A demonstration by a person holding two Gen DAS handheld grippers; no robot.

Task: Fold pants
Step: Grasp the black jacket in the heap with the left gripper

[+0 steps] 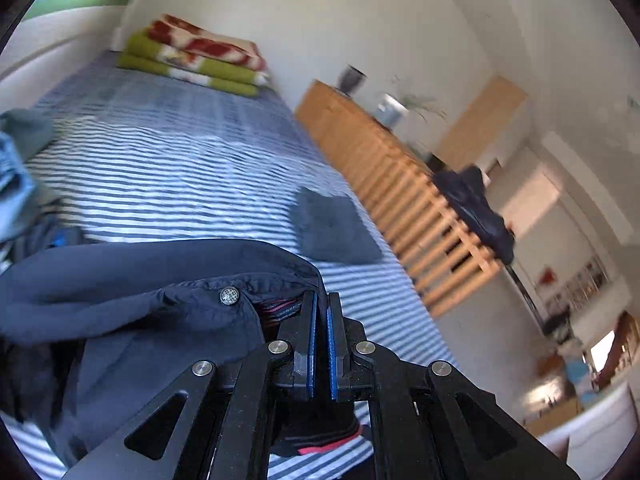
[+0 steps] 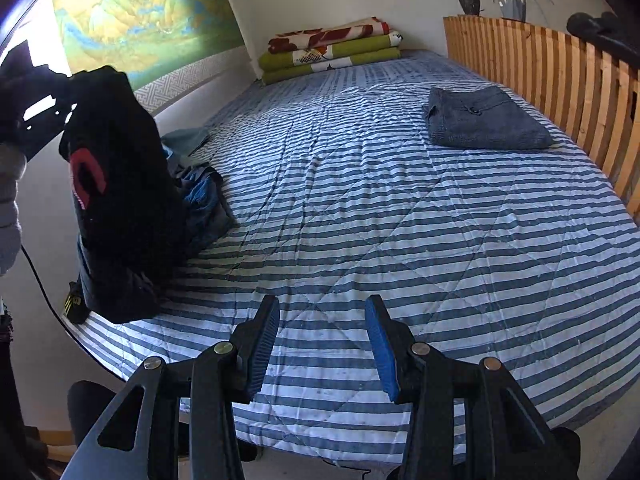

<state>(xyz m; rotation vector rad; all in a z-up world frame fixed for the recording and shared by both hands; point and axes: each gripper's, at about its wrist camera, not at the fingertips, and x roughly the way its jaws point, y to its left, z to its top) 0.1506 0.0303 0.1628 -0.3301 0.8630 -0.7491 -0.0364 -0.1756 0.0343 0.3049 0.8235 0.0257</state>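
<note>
Dark navy pants with a metal snap button bunch in front of my left gripper, which is shut on their waistband edge. In the right wrist view the same pants hang as a dark bundle with red trim over the bed's left edge, lifted at the top. My right gripper is open low over the striped quilt and holds nothing. It is apart from the pants, to their right.
Folded grey pants lie near the wooden slatted rail. Loose clothes are piled at the bed's left side. Folded blankets are stacked at the far end. A dark garment drapes over the rail.
</note>
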